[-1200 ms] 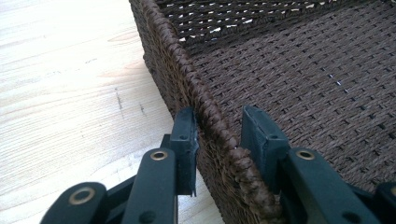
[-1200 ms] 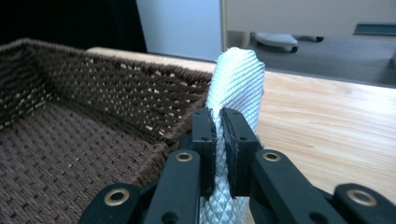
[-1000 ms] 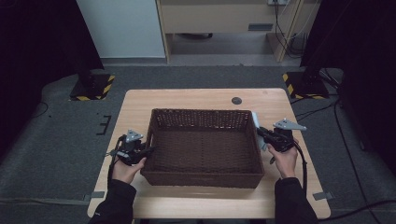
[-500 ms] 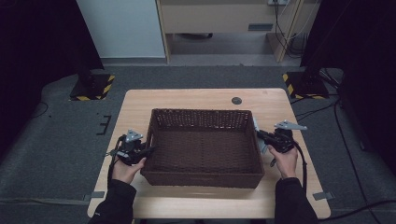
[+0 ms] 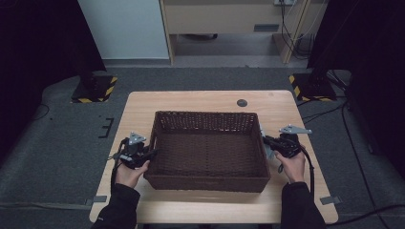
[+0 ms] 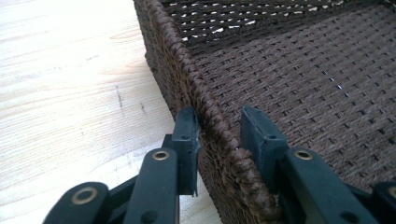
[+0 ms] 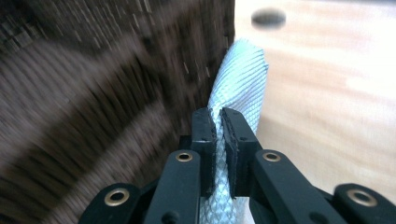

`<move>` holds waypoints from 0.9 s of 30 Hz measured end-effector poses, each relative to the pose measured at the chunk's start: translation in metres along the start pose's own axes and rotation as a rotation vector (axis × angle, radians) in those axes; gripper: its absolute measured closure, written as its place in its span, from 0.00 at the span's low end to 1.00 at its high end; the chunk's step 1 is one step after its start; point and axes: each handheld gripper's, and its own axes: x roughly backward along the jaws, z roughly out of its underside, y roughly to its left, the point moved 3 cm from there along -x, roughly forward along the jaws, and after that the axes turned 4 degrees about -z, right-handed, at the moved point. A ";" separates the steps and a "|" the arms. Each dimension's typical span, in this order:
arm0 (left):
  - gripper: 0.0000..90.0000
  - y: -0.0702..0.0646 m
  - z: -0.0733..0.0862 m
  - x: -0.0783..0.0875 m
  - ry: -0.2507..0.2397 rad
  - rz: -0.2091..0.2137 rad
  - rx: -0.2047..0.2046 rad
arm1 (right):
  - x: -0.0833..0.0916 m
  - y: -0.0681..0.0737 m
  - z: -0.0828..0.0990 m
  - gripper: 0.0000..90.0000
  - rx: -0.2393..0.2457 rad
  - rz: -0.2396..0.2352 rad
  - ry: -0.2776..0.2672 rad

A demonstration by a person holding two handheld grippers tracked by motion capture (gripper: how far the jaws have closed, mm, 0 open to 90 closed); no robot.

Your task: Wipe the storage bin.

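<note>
Fingers (image 6: 187,135) astride basket rim (image 6: 219,135), closing, table edge (image 5: 119,210) near

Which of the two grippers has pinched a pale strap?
The right gripper: its fingers squeeze a pale woven strap, while the left gripper straddles the basket rim.

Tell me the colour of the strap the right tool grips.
Pale grey-white strap, woven; right gripper view.

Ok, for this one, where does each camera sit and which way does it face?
High view: above the person's side, looking forward and down on the table; both forearms enter from below.
Left gripper view: rides the left gripper, jaws astride the basket rim.
Right gripper view: rides the right gripper, jaws shut on a white woven strap.
All share the basket.
</note>
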 end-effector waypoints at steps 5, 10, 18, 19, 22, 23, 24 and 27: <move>0.77 0.001 -0.001 -0.002 -0.011 -0.004 0.009 | -0.001 0.000 0.002 0.94 -0.020 -0.003 0.026; 0.76 0.004 -0.003 -0.004 -0.020 0.000 0.015 | 0.024 0.004 -0.017 0.94 -0.018 -0.034 -0.161; 0.61 0.007 -0.002 -0.002 -0.033 -0.015 0.012 | 0.022 0.008 -0.008 0.94 0.007 -0.054 -0.090; 0.58 0.008 -0.002 -0.001 -0.037 -0.013 0.017 | 0.019 0.007 -0.004 0.94 0.000 -0.050 -0.060; 0.54 0.009 -0.003 0.002 -0.046 -0.005 0.018 | 0.013 0.005 0.005 0.94 0.003 -0.029 0.007; 0.54 0.008 -0.002 0.003 -0.044 -0.001 -0.004 | 0.010 0.005 0.010 0.94 -0.006 -0.026 0.039; 0.53 0.008 -0.002 0.003 -0.044 -0.001 -0.004 | 0.010 0.005 0.010 0.94 -0.006 -0.026 0.039; 0.53 0.005 0.000 0.007 -0.049 0.016 -0.023 | 0.018 0.010 0.006 0.94 -0.002 -0.024 -0.002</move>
